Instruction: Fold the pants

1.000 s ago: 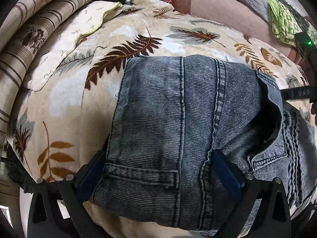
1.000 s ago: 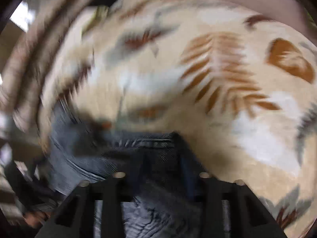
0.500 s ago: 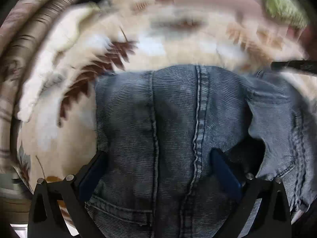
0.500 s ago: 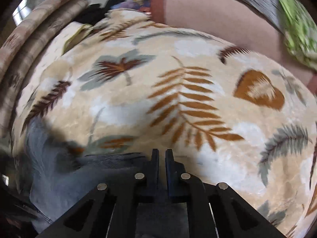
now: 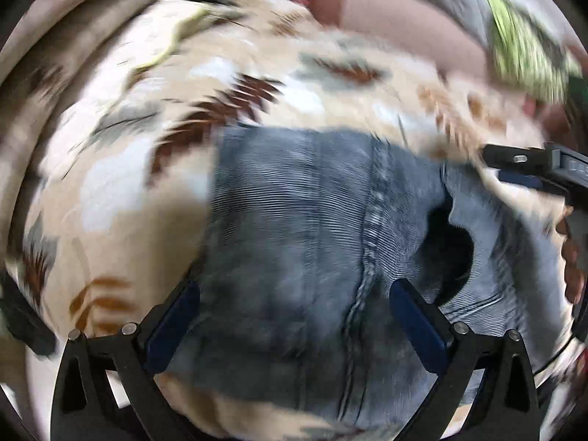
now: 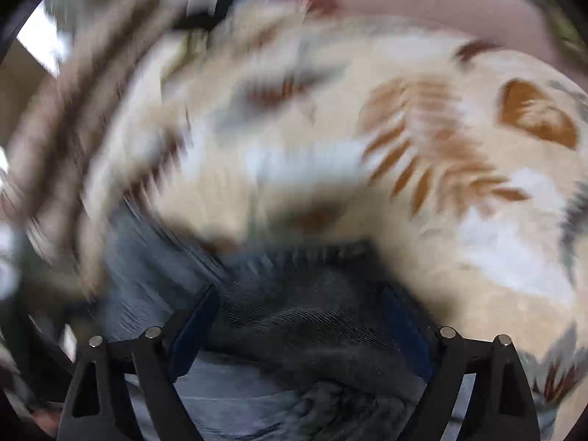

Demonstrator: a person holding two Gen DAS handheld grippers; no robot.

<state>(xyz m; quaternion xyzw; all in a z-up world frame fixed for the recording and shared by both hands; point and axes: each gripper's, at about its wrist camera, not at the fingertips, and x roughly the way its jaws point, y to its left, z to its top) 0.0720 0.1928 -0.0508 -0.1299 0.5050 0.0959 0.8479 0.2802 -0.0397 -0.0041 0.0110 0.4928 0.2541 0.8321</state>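
Note:
Grey-blue jeans [image 5: 301, 213], folded into a thick block, lie on a cream blanket with a leaf print [image 5: 121, 169]. My left gripper [image 5: 294, 286] hovers over the near part of the jeans, jaws wide apart, with the denim below them and not pinched. My right gripper [image 6: 299, 290] is opening over the jeans' dark edge [image 6: 305, 323]; cloth lies between the jaws, but the pads do not press it. In the left wrist view the right gripper's fingers [image 5: 522, 165] reach in from the right edge, with a hand [image 5: 573, 257] behind them. Both views are blurred by motion.
Striped brown bedding [image 5: 55, 55] is piled along the left side. A pink bolster [image 5: 397, 18] and a grey quilt lie at the back, with a green patterned cloth [image 5: 522, 47] at the back right. The leaf blanket stretches bare to the right of the jeans [image 6: 477, 220].
The right gripper, shut half a second ago, now has its jaws wide apart and has lifted a little. The left gripper has shifted over the jeans with its jaws still wide.

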